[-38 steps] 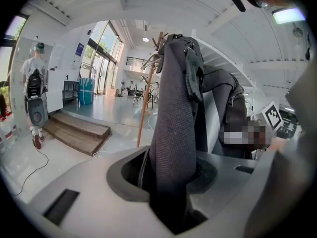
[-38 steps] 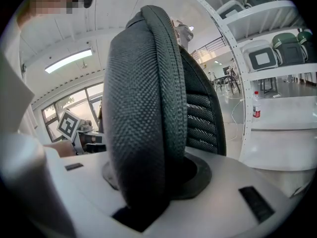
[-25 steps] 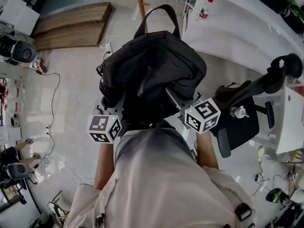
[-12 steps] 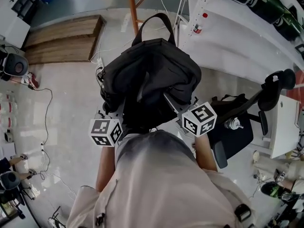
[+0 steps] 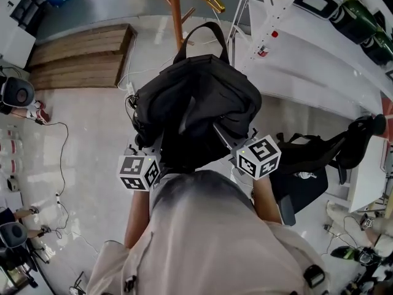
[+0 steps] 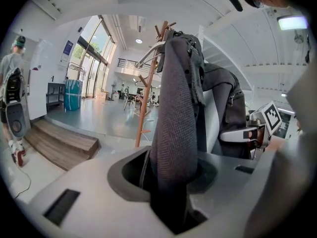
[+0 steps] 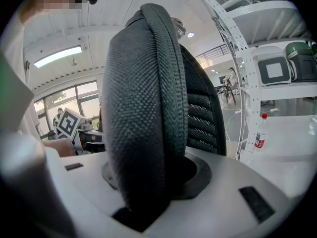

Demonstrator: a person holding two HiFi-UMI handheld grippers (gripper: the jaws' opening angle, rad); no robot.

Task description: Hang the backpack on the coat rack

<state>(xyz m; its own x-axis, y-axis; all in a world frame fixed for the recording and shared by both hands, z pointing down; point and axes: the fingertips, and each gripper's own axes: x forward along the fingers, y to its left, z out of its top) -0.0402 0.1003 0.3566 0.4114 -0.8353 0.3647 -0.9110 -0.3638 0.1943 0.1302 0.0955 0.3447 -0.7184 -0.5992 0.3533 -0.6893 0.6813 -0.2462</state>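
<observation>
Backpack (image 5: 196, 103) aloft, straps pinched: left gripper (image 6: 171, 214) clamped on one, right gripper (image 7: 141, 209) on the padded other. Just short of coat rack (image 5: 177, 17) ahead. White shelving (image 5: 307, 42), office chair (image 5: 304, 165) close right; open glossy floor (image 5: 80, 140) left, up to wooden step (image 5: 80, 57).

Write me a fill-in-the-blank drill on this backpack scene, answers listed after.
The left gripper and right gripper are each shut on a ____ of the backpack. The coat rack ahead is made of ____. The bottle on the white shelf has a ____ cap.
Answers: strap; wood; red
</observation>
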